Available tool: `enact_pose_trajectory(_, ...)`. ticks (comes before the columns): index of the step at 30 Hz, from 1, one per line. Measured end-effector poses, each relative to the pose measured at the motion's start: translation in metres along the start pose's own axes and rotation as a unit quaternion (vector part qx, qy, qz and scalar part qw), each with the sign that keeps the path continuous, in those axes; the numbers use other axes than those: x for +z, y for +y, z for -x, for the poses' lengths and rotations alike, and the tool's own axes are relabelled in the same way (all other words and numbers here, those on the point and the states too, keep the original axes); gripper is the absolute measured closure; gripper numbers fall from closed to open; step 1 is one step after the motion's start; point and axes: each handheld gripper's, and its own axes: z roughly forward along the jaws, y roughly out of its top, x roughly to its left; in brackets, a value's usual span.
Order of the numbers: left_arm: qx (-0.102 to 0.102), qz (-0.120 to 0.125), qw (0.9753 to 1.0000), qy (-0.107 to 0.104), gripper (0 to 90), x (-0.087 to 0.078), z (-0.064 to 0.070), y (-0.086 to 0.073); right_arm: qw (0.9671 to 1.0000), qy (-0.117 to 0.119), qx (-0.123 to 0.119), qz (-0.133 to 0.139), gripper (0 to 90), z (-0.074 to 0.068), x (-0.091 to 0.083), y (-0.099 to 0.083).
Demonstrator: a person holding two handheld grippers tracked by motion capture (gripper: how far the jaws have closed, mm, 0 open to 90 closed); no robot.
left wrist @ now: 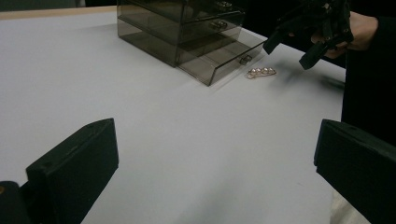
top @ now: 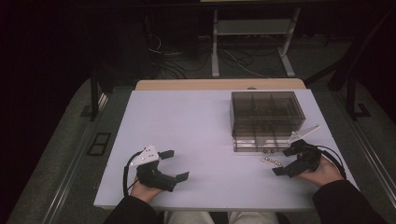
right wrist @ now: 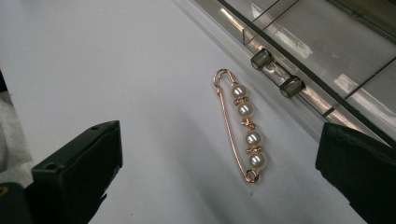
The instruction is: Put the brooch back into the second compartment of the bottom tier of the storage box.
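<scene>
On the white table [top: 196, 121], a gold pearl pin [right wrist: 243, 126] lies flat just in front of the smoky drawer box [top: 264, 116], bottom drawer pulled out; right gripper [top: 292, 161] hovers near it, jaws wide & empty; left gripper [top: 173, 164] wide too, well apart

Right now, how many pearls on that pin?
4, strung in a row along the gold pin: two toward its looped end, two toward its other end. It lies flat on the white table beside the drawer box.

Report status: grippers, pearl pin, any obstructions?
Left gripper open, idle. Right gripper open beside pearl pin. Pin flat on table, before open bottom drawer. Nothing between.
</scene>
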Motion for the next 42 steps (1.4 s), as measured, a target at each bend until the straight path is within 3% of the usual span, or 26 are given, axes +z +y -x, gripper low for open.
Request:
enact_pose_trajectory(12, -0.001, -0.001, 1.0000, -0.001, 0.0, 0.001, 0.000, 0.000, 0.9998, 0.002, -0.011, -0.019, 1.0, 0.004, 0.012, 0.003)
enact_pose_trajectory(13, 0.000, -0.001, 1.0000, -0.002, 0.0, 0.001, 0.000, 0.000, 0.9996, 0.002, -0.017, -0.020, 11.2, 0.005, 0.012, 0.003)
enact_pose_trajectory(14, 0.000, -0.001, 1.0000, -0.002, 0.0, 0.001, 0.000, 0.000, 0.9996, 0.002, -0.019, -0.019, 14.5, 0.004, 0.012, 0.003)
enact_pose_trajectory(19, 0.000, -0.002, 1.0000, -0.001, 0.0, 0.001, 0.000, 0.000, 0.9996, -0.004, -0.019, -0.020, 15.8, 0.005, 0.015, 0.004)
enact_pose_trajectory(34, 0.001, -0.002, 1.0000, -0.004, 0.0, 0.001, 0.000, 0.000, 0.9993, -0.015, -0.028, -0.017, 41.0, 0.007, 0.015, 0.004)
enact_pose_trajectory(42, 0.001, -0.002, 1.0000, -0.004, 0.0, 0.001, 0.000, 0.000, 0.9991, -0.021, -0.031, -0.021, 49.7, 0.007, 0.015, 0.004)
